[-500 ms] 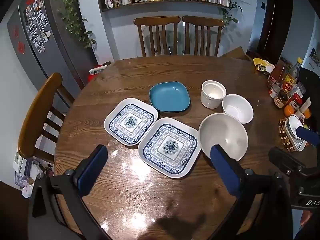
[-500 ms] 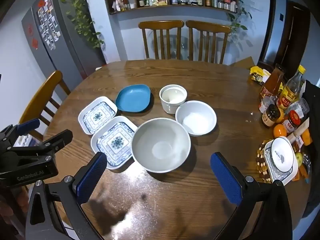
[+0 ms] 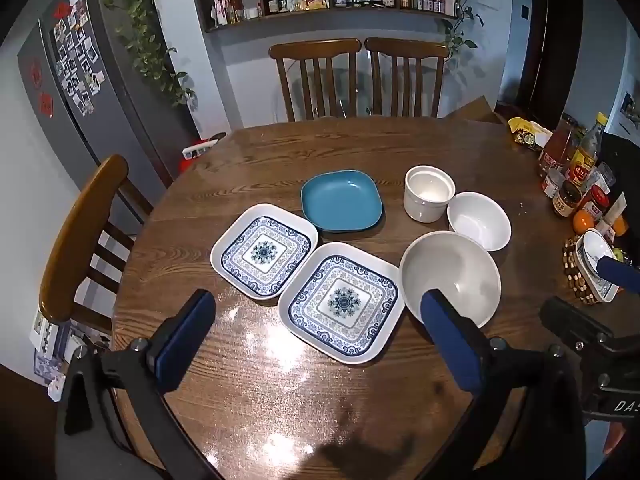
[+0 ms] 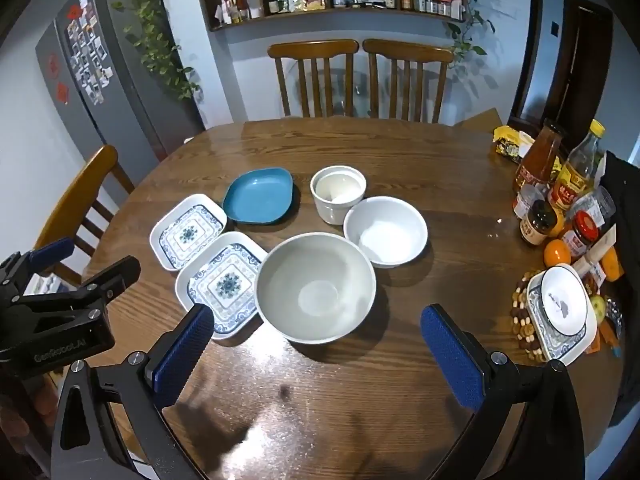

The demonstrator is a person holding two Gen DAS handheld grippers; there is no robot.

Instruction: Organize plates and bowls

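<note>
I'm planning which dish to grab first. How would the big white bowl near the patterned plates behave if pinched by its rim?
The big white bowl looks glazed, so probably slippery. It seems rigid, likely ceramic: heavy for a one-sided pinch, and breakable. Its small base and rounded sides suggest it may tilt.

The left gripper [image 3: 320, 332] and right gripper [image 4: 320, 336] both tilt downward, jaws spread wide, holding nothing.

Dim, sharp fisheye views; overhead glare on the table [image 3: 280, 344], dark bowed corners.
</note>
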